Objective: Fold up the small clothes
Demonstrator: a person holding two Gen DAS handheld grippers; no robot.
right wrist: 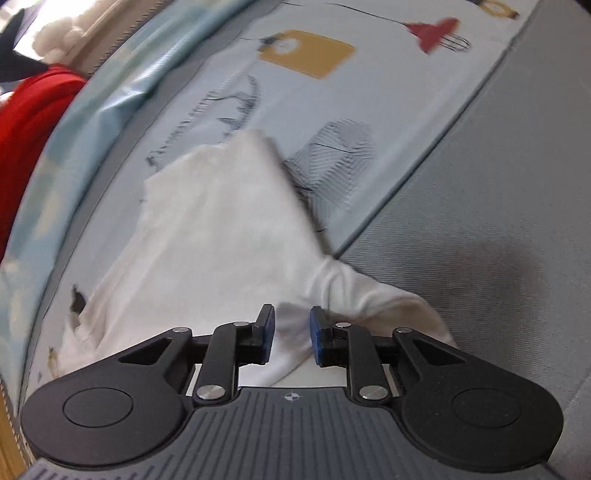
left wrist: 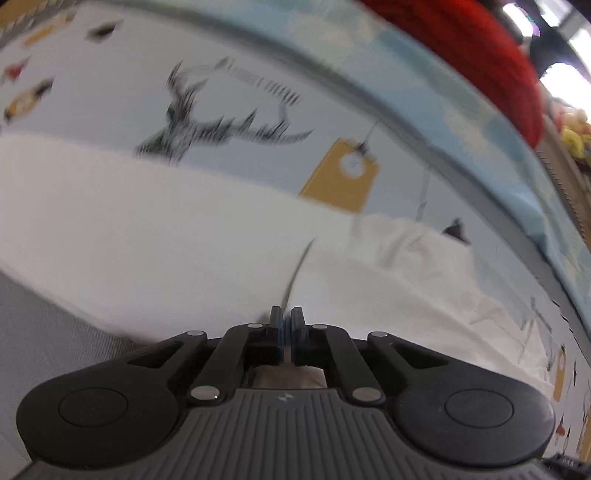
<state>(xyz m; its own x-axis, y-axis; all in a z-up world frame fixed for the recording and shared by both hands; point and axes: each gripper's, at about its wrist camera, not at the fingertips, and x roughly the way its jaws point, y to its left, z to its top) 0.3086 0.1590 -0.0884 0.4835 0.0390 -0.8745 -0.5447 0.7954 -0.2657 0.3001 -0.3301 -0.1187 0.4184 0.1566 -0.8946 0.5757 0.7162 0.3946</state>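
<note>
A white garment (right wrist: 221,229) lies crumpled on a printed bedsheet (right wrist: 314,110). Left hand-held gripper (left wrist: 286,317) is pressed together at its edge; right hand-held gripper (right wrist: 291,325), spread, straddles a fold.

A home bedroom: printed bedsheet (right wrist: 388,122), red blanket (left wrist: 480,55), plush toys (right wrist: 59,33)

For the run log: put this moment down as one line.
step: folding | left tongs: shut at edge of white garment | right tongs: parted, white cloth between pads, grip unclear | surface: printed bed cover
</note>
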